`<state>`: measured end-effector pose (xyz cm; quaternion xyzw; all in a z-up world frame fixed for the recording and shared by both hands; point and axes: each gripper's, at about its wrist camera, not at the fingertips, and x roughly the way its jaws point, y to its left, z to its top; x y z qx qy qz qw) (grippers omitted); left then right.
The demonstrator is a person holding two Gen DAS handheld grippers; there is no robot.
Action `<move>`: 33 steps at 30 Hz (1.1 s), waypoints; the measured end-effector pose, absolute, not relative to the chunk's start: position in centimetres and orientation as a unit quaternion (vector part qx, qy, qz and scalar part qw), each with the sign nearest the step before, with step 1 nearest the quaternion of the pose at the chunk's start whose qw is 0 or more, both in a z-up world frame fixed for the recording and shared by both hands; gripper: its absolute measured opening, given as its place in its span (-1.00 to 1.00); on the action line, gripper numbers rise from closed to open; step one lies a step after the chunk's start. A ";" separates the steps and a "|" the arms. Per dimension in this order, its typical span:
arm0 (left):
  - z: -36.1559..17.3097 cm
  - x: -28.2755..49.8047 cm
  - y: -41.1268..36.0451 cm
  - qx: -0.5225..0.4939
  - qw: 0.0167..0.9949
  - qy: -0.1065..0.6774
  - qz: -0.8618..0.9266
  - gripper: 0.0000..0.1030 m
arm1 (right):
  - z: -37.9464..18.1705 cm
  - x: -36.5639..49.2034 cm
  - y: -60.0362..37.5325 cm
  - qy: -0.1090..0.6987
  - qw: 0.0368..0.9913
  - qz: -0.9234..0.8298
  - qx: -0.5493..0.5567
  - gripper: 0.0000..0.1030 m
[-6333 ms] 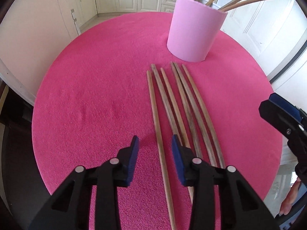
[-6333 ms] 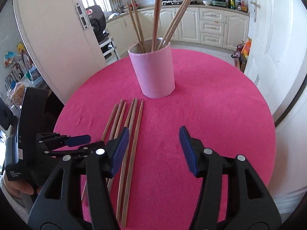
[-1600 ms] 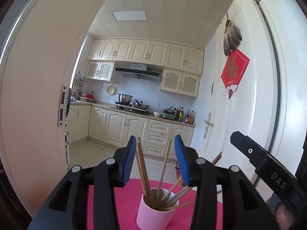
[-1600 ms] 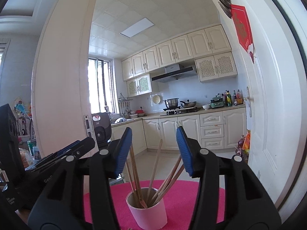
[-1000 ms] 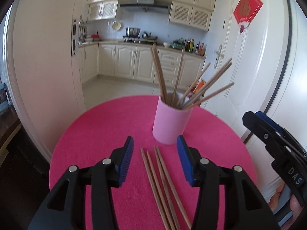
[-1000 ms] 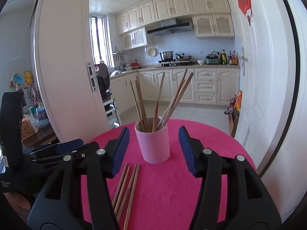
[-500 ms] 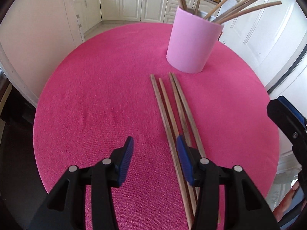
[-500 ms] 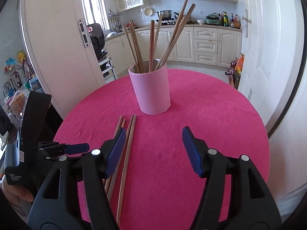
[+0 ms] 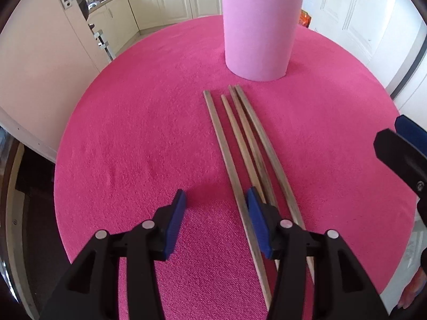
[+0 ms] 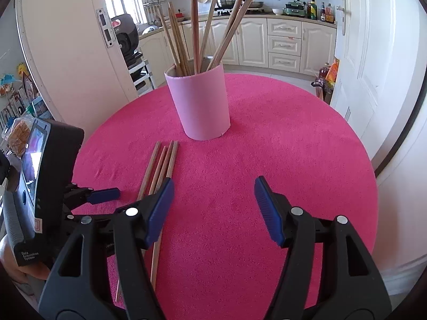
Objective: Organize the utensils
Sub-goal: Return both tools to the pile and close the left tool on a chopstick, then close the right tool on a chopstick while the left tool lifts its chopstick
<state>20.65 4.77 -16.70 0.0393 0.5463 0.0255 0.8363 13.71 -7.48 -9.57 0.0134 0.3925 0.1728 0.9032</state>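
Several wooden chopsticks [image 9: 240, 133] lie side by side on the round pink tablecloth [image 9: 133, 133], in front of a pink cup [image 9: 260, 32]. My left gripper [image 9: 215, 198] hovers low over their near ends. Its jaws are opening, with the leftmost stick passing between them untouched, close to the right pad. In the right wrist view my right gripper [image 10: 213, 186] is open over bare cloth [image 10: 293, 146], just right of the chopsticks [image 10: 162, 165]. The cup [image 10: 200, 104] holds several upright chopsticks [image 10: 197, 26]. The left gripper's blue finger [image 10: 104, 194] shows at the left.
One finger of the right gripper [image 9: 400, 146] juts in at the right edge of the left wrist view. The table's rim drops off to a white door panel [image 10: 66, 66] on the left and a white door [image 10: 373, 66] on the right. Kitchen cabinets [image 10: 285, 45] stand behind.
Both grippers have tipped down from the kitchen view and sunk toward the table. The right jaws have widened. Fewer chopsticks lie on the cloth than in the earliest frames.
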 end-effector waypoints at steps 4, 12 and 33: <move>-16.6 21.0 5.4 0.011 0.834 0.552 0.013 -0.34 | -10.3 14.7 -6.7 0.430 0.885 0.178 -0.007 0.21; -16.3 20.3 7.4 -0.061 0.837 0.544 -0.004 -0.83 | -11.7 16.1 -3.6 0.496 0.842 0.210 -0.033 -0.05; -16.2 19.2 11.0 -0.132 0.838 0.529 -0.011 -0.86 | -13.6 18.4 1.5 0.550 0.805 0.209 -0.072 -0.63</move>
